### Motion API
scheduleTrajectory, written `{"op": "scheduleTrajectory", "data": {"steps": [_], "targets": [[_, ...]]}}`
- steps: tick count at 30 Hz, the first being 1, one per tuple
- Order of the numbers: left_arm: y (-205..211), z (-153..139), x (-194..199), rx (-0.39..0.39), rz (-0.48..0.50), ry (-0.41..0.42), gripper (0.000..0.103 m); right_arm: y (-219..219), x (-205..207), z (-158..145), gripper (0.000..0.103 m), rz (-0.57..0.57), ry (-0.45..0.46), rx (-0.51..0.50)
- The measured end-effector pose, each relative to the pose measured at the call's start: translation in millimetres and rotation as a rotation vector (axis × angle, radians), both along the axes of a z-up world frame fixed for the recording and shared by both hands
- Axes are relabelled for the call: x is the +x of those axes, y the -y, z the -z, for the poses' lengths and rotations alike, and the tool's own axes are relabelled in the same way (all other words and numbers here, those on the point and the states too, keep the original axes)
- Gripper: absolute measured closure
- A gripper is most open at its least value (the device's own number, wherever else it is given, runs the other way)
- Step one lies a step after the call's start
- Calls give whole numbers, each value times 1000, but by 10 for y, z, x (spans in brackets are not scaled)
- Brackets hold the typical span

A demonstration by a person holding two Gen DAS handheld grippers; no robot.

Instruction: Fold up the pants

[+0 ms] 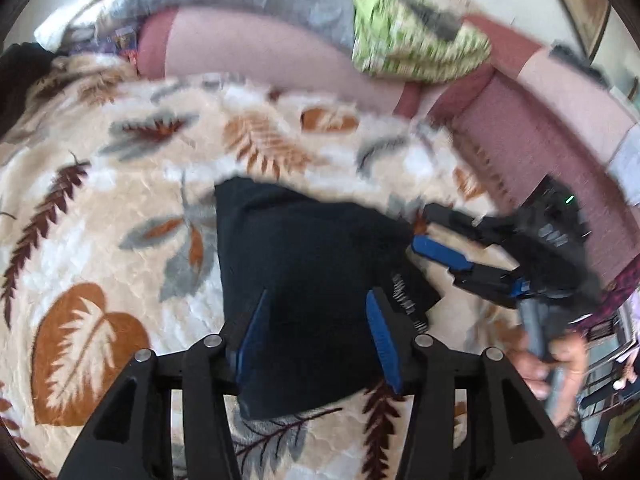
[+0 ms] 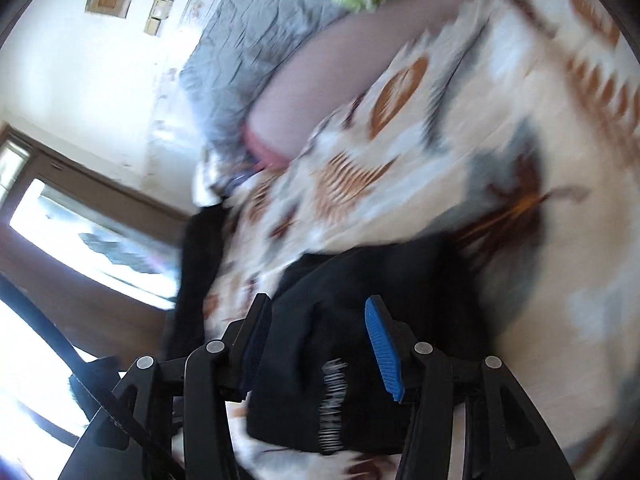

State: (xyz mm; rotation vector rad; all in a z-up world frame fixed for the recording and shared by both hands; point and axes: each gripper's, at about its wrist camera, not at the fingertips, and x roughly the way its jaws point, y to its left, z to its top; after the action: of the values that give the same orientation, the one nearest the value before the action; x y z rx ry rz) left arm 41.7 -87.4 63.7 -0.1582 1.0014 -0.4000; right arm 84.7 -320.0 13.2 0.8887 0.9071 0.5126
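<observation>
Both the left hand-held gripper (image 1: 316, 340) and the right hand-held gripper (image 2: 318, 344) stood spread over the folded pants (image 1: 304, 264) at lower centre, so lifting straight clear would have kept the fold on the blanket (image 1: 100, 200) neat.

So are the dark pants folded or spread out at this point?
Folded. The dark pants lie as a compact, layered bundle on the leaf-patterned blanket, no legs stretched out. Whether the fold is finished, cannot tell.

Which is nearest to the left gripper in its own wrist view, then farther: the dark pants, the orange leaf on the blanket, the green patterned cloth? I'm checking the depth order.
From the left gripper:
1. Dark pants, lying between its fingers.
2. Orange leaf, on the blanket at lower left.
3. Green patterned cloth, far back at upper right.
</observation>
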Motion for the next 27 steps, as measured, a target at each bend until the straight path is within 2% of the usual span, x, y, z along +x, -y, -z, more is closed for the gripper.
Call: {"op": "scheduleTrajectory", "data": {"steps": [1,3,5,7,9,10,12,14,16,18,20,21,22,23,24,27], "targets": [[34,95,10,48,-6,-13,54,-39,14,73,49,-11,-23,43],[57,237,-26,113,-10,-14,53,-101,23,213,49,-14,-72,56],[51,362,-76,151,-6,-10,46,-108,1,324,49,3,-121,-20],[24,440,-88,161,-5,-6,41,-84,-12,433,55,46,-176,-125],[-41,412,-77,126,-4,-35,40,-47,-43,436,56,52,-162,-131],[-88,346,-79,104,0,-65,41,-55,-60,383,53,70,-157,-179],[-168,178,-111,23,25,-74,41,-71,-106,241,47,110,-130,-307],[-272,-17,-113,-37,27,-41,41,-14,-152,117,46,124,-88,-294],[-375,-175,-64,-18,-18,20,40,27,-114,-4,46,129,-43,-221],[-382,-187,-25,-13,-23,41,40,-43,69,-138,46,72,-8,-145],[-306,-62,-25,-35,-10,14,40,-200,301,-247,46,-13,0,-91],[-244,20,-28,-21,1,0,40,-322,445,-279,46,-84,-3,-71],[-186,132,-35,12,5,-15,42,-501,610,-316,46,-161,-12,-71],[-128,265,-43,48,4,-33,48,-627,720,-342,46,-203,-19,-98],[-92,427,-60,63,-3,-51,49,-773,832,-361,46,-252,-23,-139],[-93,501,-145,61,-22,-5,47,-1226,1071,-301,48,-413,-68,-209]]}}
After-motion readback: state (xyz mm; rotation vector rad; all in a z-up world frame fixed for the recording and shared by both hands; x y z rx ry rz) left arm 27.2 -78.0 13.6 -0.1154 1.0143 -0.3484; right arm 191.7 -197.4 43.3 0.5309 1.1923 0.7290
